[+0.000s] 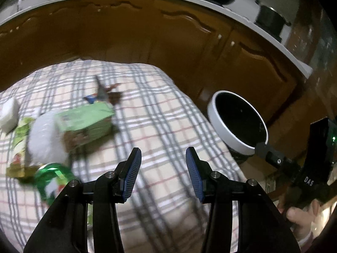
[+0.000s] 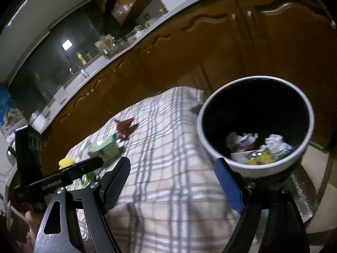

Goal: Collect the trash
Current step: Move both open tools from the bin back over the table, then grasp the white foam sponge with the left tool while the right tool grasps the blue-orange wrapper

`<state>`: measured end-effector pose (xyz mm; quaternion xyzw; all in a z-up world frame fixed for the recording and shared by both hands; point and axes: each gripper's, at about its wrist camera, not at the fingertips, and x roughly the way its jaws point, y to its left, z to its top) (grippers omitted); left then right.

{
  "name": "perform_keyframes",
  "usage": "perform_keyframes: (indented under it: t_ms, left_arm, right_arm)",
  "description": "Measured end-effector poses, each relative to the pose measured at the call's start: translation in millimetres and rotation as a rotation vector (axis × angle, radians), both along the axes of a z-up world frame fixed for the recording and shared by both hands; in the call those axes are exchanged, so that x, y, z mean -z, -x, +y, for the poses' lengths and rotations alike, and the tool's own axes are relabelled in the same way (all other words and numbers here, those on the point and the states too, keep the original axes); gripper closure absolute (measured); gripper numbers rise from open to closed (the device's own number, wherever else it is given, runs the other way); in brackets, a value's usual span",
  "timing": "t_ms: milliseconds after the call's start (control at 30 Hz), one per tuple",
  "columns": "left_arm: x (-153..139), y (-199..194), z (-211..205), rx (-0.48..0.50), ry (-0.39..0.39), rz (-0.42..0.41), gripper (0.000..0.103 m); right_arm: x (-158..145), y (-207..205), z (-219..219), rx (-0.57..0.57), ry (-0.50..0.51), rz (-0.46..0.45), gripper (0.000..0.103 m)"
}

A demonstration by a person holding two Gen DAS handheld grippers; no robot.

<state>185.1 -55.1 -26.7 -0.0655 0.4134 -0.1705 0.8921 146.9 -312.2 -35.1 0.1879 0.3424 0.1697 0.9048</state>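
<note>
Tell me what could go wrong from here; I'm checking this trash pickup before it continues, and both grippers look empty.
1. The bin stands off the edge of the checked cloth, so a carried piece could drop short of it.
2. The green box, white wad and green wrapper lie bunched together; the left gripper may grab or knock more than one.
3. The right gripper hangs nearby, so the hands could collide.

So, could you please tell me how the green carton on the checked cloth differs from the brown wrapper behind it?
The pale green cardboard carton is boxy and bulky; the crumpled dark brown wrapper is thin and ragged. The carton sits among other litter, while the wrapper lies farther back, nearer the cabinets. Both rest on the checked tablecloth, outside the white-rimmed bin.
</note>
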Motion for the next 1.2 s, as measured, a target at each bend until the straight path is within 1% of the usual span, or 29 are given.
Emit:
perform_keyframes:
  t_ms: [167, 767, 933, 1133, 1167, 1200]
  left_arm:
    - [-1.5, 5.1, 35.4, -0.060, 0.021, -0.002, 0.059]
    - [-5.8, 11.3, 132.2, -0.219, 0.022, -0.015, 0.059]
    - [-5.9, 3.3, 162.2, -0.280, 0.017, -0.011, 0.059]
    - [-0.8, -15.6, 193.3, -0.364, -0.005, 0.000, 0.059]
    - [0.1, -18.5, 197.4, -0.375, -0.006, 0.000, 0.059]
    - [1.8, -24.2, 204.7, -0.396, -0.012, 0.001, 0.054]
  right_arm:
    - [-2.8, -5.5, 30.3, -0.049, 0.016, 0.002, 0.019]
    - [-8.7, -36.3, 119.1, -0.215, 0.024, 0.012, 0.019]
    - [-8.1, -50.1, 138.9, -0.241, 0.023, 0.026, 0.019]
    - [-9.4, -76.2, 155.5, -0.234, 0.029, 0.035, 0.019]
    - [-9.6, -82.0, 157.7, -0.231, 0.025, 0.036, 0.019]
    - [-9.8, -86.3, 159.1, -0.228, 0.023, 0.036, 0.019]
